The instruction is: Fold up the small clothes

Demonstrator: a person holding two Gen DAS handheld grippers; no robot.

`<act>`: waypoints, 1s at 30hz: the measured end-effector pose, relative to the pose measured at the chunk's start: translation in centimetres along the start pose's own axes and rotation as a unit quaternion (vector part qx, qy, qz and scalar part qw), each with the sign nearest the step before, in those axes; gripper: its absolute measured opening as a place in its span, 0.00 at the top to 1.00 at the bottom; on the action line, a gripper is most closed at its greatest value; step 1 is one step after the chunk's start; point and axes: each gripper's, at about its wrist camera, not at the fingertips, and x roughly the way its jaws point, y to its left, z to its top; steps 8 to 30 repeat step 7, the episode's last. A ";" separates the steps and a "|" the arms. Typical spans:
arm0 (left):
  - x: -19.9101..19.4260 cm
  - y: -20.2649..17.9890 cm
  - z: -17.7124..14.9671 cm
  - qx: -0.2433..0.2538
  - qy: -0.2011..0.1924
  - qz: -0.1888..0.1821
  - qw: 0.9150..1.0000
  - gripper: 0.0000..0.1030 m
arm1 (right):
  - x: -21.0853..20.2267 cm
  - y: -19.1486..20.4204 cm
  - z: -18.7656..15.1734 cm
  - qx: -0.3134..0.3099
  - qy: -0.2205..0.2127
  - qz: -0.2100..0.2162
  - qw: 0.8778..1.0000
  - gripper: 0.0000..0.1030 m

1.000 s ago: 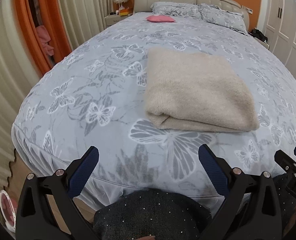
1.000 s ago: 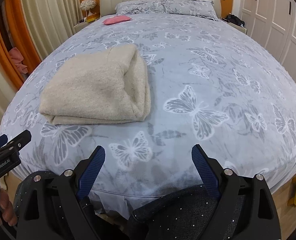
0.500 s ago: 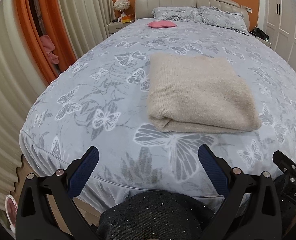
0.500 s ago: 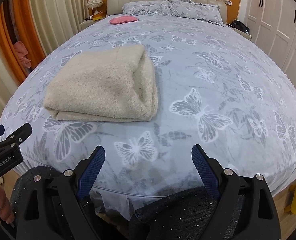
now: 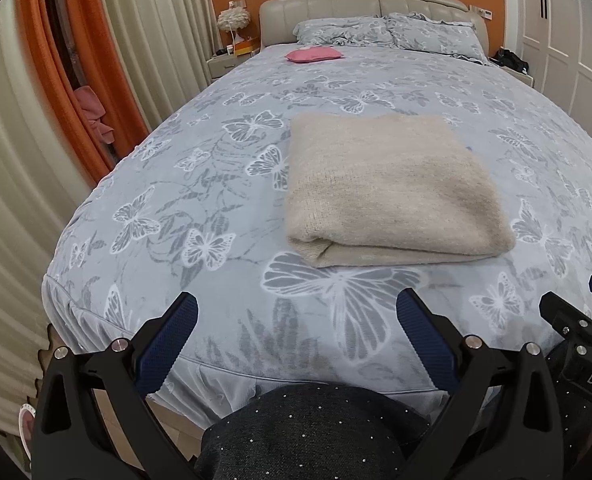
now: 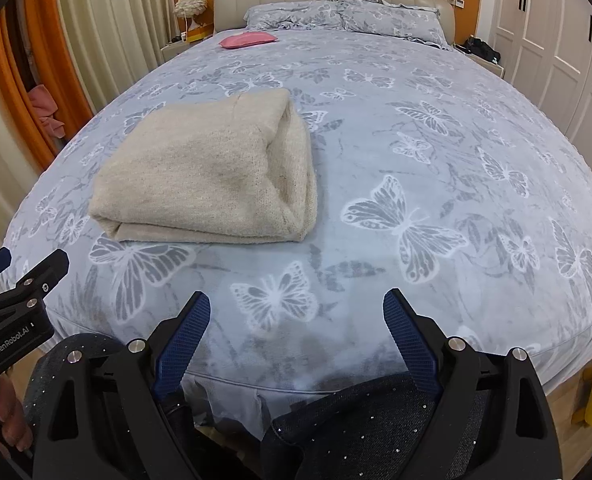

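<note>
A beige knit garment (image 5: 388,188) lies folded into a thick rectangle on the butterfly-print bed (image 5: 200,184); it also shows in the right wrist view (image 6: 212,172), left of centre. My left gripper (image 5: 296,340) is open and empty, held back over the bed's near edge, short of the garment. My right gripper (image 6: 296,340) is open and empty too, near the bed's front edge and to the right of the garment. Each gripper shows at the edge of the other's view.
A pink cushion (image 5: 314,55) and grey pillows (image 5: 384,32) lie at the headboard end. Curtains (image 5: 56,92) hang on the left, white wardrobes (image 6: 556,52) stand on the right. Knees in dark jeans (image 5: 316,432) are below the grippers.
Both grippers have drawn back and tilted up from the bed, so the folded garment sits farther off. Both stay open. The garment has not moved.
</note>
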 end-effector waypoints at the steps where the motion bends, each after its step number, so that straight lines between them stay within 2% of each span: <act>1: 0.0 0.0 0.0 0.000 0.001 0.002 1.000 0.06 | 0.0 0.0 0.0 -0.001 0.000 0.000 1.000 0.16; 30: 0.3 0.1 0.0 -0.005 0.009 0.000 1.000 0.06 | -0.1 0.2 0.0 0.001 0.000 -0.001 1.000 0.16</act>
